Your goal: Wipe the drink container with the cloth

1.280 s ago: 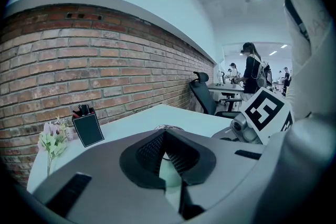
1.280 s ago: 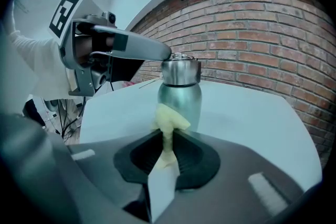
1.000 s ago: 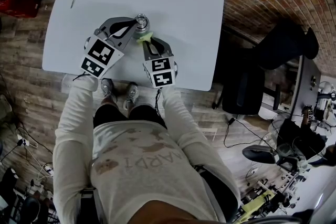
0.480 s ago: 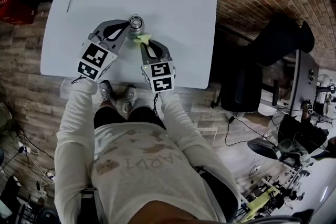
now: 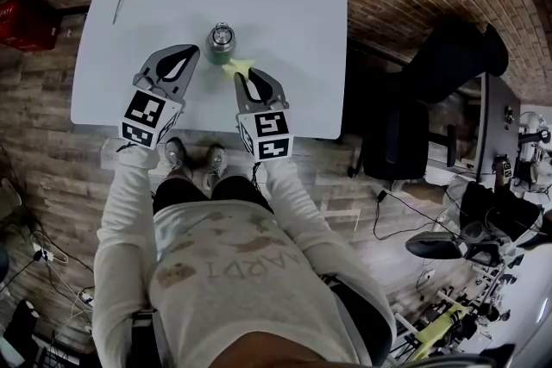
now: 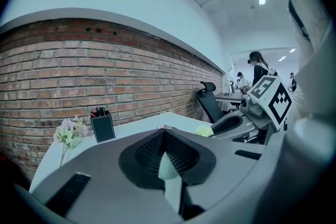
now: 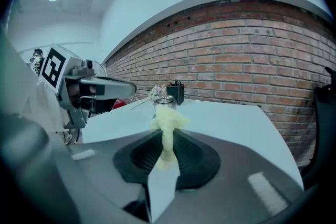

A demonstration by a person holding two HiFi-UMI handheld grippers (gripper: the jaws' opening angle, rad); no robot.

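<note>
Now: cloth (image 5: 239, 66) gripped, drink container (image 5: 221, 39) standing free on the tabletop (image 5: 293, 13); wipe not yet in contact.
Your right hand-held gripper (image 5: 250, 77) is clamped on the yellow cloth, whose loose tuft sits just beside the container on its near right side, apparently not touching. Your left hand-held gripper (image 5: 188, 53) lies to the container's near left, jaws closed together on nothing, apart from it. Judgement: the container is unsupported, so a sideways swipe may tip or slide it. Steady it first with the left gripper, opened around the body. Then bring the tuft against the wall and stroke with light pressure, hard jaw tips clear of the surface.
</note>
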